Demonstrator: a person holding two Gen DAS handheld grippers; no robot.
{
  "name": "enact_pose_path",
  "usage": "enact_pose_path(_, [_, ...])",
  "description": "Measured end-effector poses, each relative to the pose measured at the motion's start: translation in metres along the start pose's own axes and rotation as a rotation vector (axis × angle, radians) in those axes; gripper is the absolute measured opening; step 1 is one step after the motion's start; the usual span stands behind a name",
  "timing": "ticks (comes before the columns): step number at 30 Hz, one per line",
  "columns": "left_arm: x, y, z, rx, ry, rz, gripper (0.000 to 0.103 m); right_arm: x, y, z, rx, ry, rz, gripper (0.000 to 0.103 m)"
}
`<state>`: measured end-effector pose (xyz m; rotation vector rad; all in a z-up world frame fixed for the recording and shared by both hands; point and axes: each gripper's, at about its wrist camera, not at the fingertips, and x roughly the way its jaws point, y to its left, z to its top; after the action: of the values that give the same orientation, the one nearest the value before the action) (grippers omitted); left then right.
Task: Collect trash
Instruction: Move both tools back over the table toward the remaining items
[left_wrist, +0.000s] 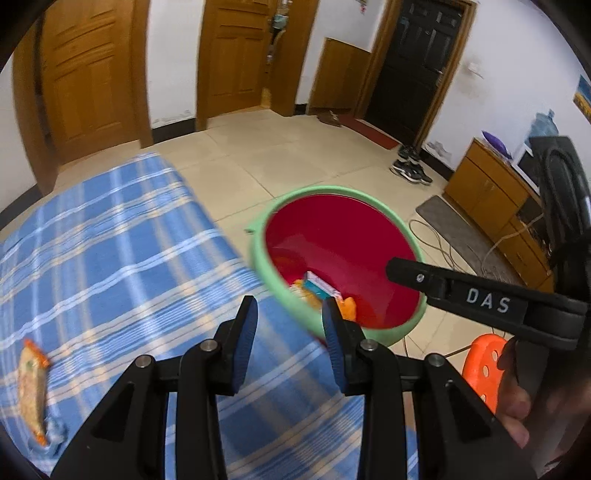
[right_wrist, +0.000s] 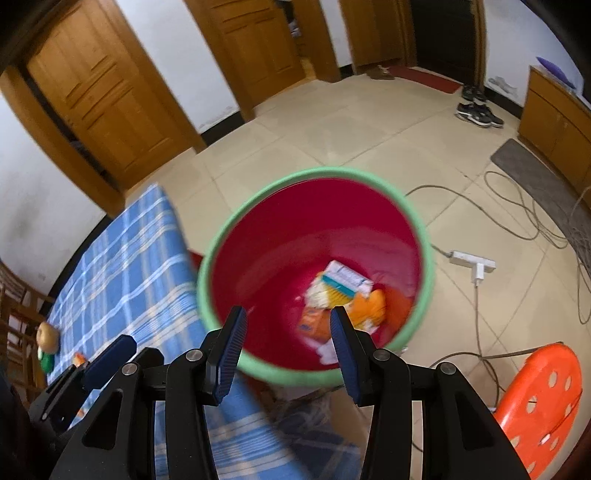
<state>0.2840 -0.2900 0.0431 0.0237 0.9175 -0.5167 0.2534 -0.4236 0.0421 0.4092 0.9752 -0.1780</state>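
A red bin with a green rim (left_wrist: 334, 192) (right_wrist: 317, 173) stands on the floor beside the table and holds several wrappers (right_wrist: 343, 295) (left_wrist: 317, 290). My right gripper (right_wrist: 288, 326) is open and empty above the bin's near rim; it also shows in the left wrist view (left_wrist: 406, 269). My left gripper (left_wrist: 290, 314) is open and empty over the table edge near the bin. An orange snack wrapper (left_wrist: 32, 391) lies on the blue plaid tablecloth (left_wrist: 122, 251) at the far left.
An orange stool (right_wrist: 539, 402) stands right of the bin. Cables and a power strip (right_wrist: 472, 264) lie on the tiled floor. A round brown object (right_wrist: 48, 334) and small items sit on the table's left. Wooden doors and a cabinet (left_wrist: 487, 195) line the walls.
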Motion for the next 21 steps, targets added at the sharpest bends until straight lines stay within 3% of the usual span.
enact_pose_path(8, [-0.041, 0.055, -0.025, -0.057, -0.031, 0.065, 0.036, 0.014, 0.072, -0.026, -0.084, 0.037, 0.062, 0.048])
enact_pose_path(21, [-0.116, 0.16, -0.086, -0.195, -0.059, 0.195, 0.04, 0.047, 0.224, -0.068, -0.319, 0.127, 0.14, 0.048])
